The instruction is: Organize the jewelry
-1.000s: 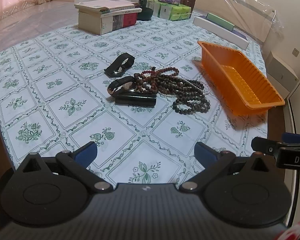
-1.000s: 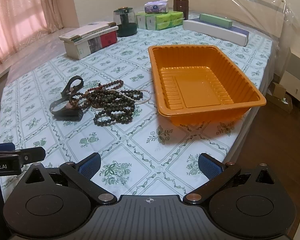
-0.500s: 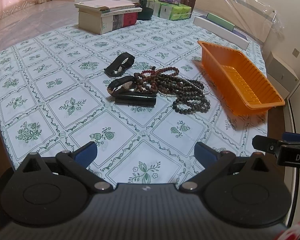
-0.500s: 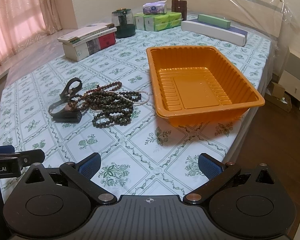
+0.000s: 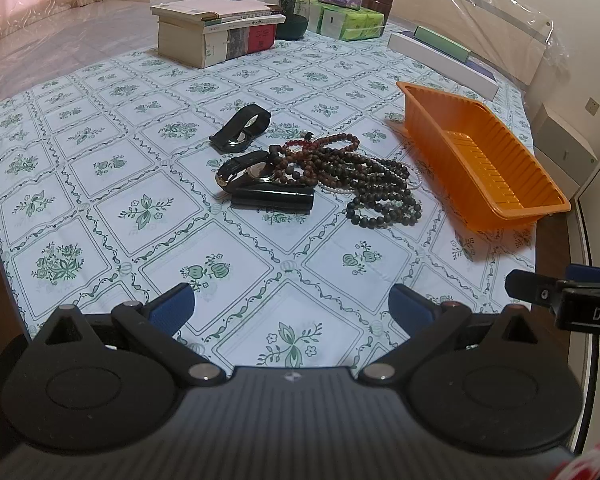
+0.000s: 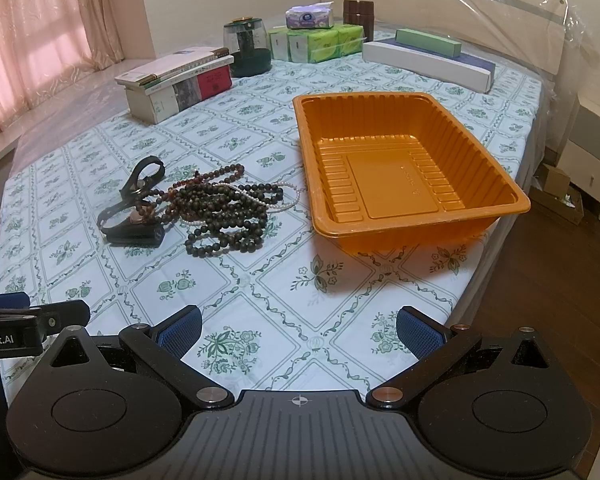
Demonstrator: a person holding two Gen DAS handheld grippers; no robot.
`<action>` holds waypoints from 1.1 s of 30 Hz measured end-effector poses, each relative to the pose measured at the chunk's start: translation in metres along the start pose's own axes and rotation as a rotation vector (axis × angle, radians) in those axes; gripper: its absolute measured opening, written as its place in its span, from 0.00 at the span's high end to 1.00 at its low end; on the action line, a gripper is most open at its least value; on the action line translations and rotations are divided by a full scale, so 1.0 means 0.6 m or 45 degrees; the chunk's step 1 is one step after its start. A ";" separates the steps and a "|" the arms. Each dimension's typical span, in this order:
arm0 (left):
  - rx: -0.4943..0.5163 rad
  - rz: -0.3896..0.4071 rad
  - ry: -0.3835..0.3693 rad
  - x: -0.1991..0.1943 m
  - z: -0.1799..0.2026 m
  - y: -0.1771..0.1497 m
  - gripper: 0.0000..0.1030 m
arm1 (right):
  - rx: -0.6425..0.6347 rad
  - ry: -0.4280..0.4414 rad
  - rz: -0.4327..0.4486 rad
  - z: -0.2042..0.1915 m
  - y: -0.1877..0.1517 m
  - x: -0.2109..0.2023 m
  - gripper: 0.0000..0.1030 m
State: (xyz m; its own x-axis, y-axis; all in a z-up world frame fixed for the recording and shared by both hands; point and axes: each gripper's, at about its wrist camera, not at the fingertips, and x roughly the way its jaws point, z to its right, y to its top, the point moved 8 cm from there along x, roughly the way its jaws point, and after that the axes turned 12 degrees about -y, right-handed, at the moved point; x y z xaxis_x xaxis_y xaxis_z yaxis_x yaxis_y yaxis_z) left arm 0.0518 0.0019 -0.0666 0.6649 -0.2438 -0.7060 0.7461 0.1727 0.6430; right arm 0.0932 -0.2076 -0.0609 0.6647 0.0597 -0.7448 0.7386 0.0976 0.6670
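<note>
The left gripper (image 5: 290,306) hangs above the near edge of the bed (image 5: 112,184), its jaws wide apart with nothing between them; the blue pads (image 5: 172,307) stand over the flowered cover. The right gripper (image 6: 298,328) is in the same state, its jaws spread wide and holding nothing, and it looks toward the orange tray (image 6: 404,236). The tray stands on the right part of the bed and nothing lies in it. The jewelry is in one heap in the middle of the bed, to the left of the tray and near it but apart from it. The beads (image 5: 364,184) are several dark strings tangled together, with a reddish string (image 5: 324,145) on the far side and a thin white string (image 6: 284,200) at the side toward the tray. Touching the beads on the left lies a watch (image 5: 256,170) with a dark strap, and just in front of it a black case (image 5: 272,200) lies flat. A second black band (image 5: 240,128) lies a little farther back, apart from the heap. At the far end of the bed there are a stack of books (image 6: 176,80), a dark jar (image 6: 248,50), green tissue packs (image 6: 316,42) and a long white box (image 6: 424,62). A pink curtain (image 6: 32,40) hangs at the left.
</note>
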 end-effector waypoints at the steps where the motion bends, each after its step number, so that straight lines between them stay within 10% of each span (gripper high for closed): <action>1: 0.000 0.001 0.001 0.000 0.000 0.000 0.01 | 0.000 -0.001 0.001 0.000 0.000 0.000 0.00; 33: -0.003 -0.001 0.003 0.002 -0.004 -0.003 0.01 | 0.017 0.002 -0.013 0.006 -0.002 0.008 0.00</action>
State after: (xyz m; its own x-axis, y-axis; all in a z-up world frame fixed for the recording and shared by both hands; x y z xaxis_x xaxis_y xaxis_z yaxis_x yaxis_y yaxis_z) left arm 0.0514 0.0037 -0.0693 0.6645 -0.2416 -0.7071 0.7466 0.1747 0.6420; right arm 0.0961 -0.2107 -0.0651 0.6572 0.0601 -0.7513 0.7466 0.0850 0.6598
